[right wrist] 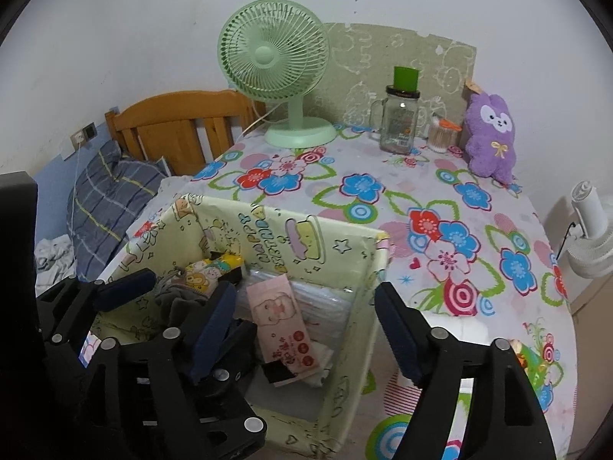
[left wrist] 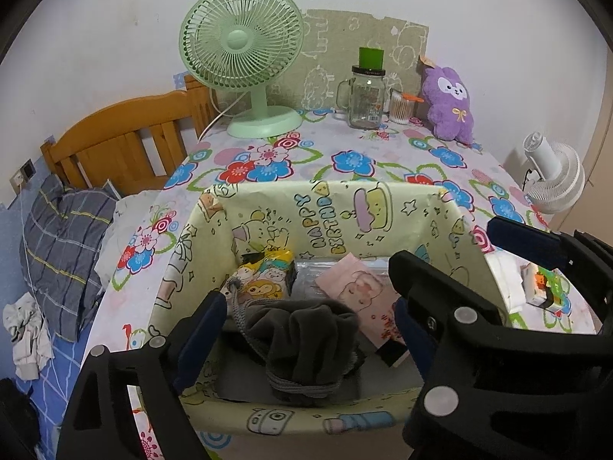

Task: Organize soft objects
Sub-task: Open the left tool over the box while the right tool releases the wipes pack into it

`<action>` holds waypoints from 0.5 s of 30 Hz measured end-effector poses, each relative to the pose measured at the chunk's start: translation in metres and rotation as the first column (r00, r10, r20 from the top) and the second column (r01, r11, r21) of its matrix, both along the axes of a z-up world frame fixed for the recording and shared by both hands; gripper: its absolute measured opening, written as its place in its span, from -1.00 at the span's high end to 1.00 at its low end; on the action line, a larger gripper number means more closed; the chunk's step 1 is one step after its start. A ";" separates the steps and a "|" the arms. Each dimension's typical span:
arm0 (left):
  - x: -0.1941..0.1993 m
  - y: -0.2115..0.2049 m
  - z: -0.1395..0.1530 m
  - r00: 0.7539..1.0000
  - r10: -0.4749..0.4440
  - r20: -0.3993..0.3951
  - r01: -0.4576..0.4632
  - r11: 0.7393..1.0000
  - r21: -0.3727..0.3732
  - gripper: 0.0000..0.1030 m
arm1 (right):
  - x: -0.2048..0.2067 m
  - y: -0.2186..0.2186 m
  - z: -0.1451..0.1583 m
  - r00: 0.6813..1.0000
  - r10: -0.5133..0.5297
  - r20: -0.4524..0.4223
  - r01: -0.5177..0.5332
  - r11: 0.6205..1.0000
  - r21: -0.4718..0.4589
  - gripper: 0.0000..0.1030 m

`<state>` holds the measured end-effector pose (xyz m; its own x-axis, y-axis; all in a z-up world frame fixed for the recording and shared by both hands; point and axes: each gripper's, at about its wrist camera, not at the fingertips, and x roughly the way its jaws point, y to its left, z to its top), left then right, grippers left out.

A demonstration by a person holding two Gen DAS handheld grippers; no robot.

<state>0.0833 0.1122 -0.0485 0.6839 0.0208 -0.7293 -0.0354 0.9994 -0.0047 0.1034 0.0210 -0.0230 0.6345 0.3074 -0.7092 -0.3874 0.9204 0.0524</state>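
One grey pouch [left wrist: 306, 349], soft and drawstringed, lies in the box [left wrist: 421, 207] at lower centre of the left wrist view, between the fingers of the left gripper [left wrist: 302, 329]. That gripper's fingers stand apart on either side of the pouch; whether a pad touches the cloth I cannot tell. Behind the pouch sit a cartoon packet [left wrist: 264, 276], a pink tissue pack [left wrist: 364, 291] and a clear bag [left wrist: 310, 276]. The right gripper [right wrist: 306, 329], lower centre in its own view, is spread wide and holds nothing, straddling the box's right wall.

The step in hand looks like dropping the pouch into the box, with the release seemingly made. Still outside is the purple plush [left wrist: 450, 105], at upper right on the table [left wrist: 345, 145], beside the jar [left wrist: 366, 96] and right of the green fan [left wrist: 245, 57]. Next, likely, the left gripper lifts straight up without snagging the drawstring, and one gripper reaches across the table for the plush.
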 end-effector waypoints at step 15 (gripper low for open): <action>-0.007 -0.026 0.024 0.998 0.013 0.058 -0.015 0.999 0.034 -0.92 | -0.008 -0.033 0.022 0.998 -0.032 0.051 0.031 0.999 0.038 -0.81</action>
